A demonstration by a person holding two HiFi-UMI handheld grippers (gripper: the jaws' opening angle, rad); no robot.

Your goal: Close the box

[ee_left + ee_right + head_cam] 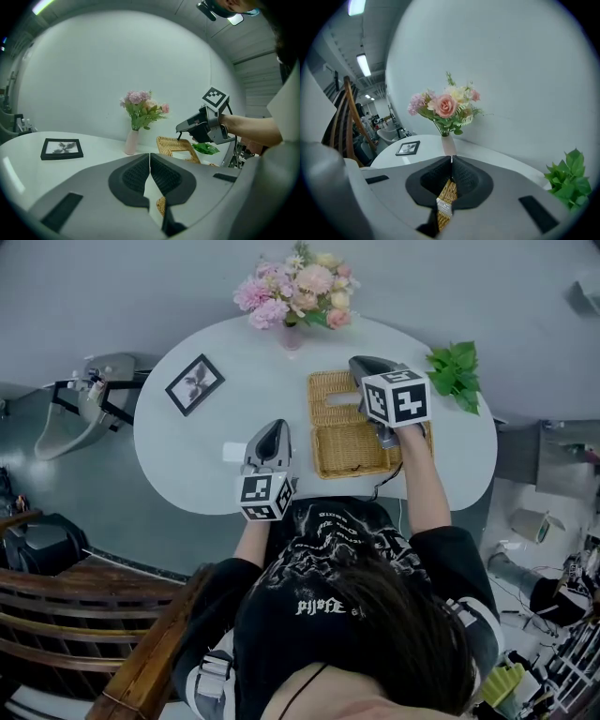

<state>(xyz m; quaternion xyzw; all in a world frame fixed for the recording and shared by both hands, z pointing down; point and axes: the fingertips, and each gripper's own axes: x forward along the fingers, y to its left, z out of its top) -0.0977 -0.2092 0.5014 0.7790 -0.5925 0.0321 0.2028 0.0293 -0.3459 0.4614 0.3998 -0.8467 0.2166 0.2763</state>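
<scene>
An open wicker box (352, 451) lies on the white oval table (187, 465), with its lid (330, 390) spread behind it. My right gripper (356, 362) hovers over the lid's far edge, jaws shut. In the right gripper view a strip of wicker (445, 197) shows between the pads, just behind the closed tips (451, 160). The left gripper view shows the right gripper (178, 128) touching the tilted lid (176, 144) at its top rim. My left gripper (272, 426) is left of the box, shut (150, 155) and holding nothing.
A vase of pink flowers (295, 287) stands at the table's back edge. A framed photo (194, 383) lies at the left and a green plant (457, 371) at the right. A small white card (234, 451) lies by the left gripper. A wooden chair (94, 615) is lower left.
</scene>
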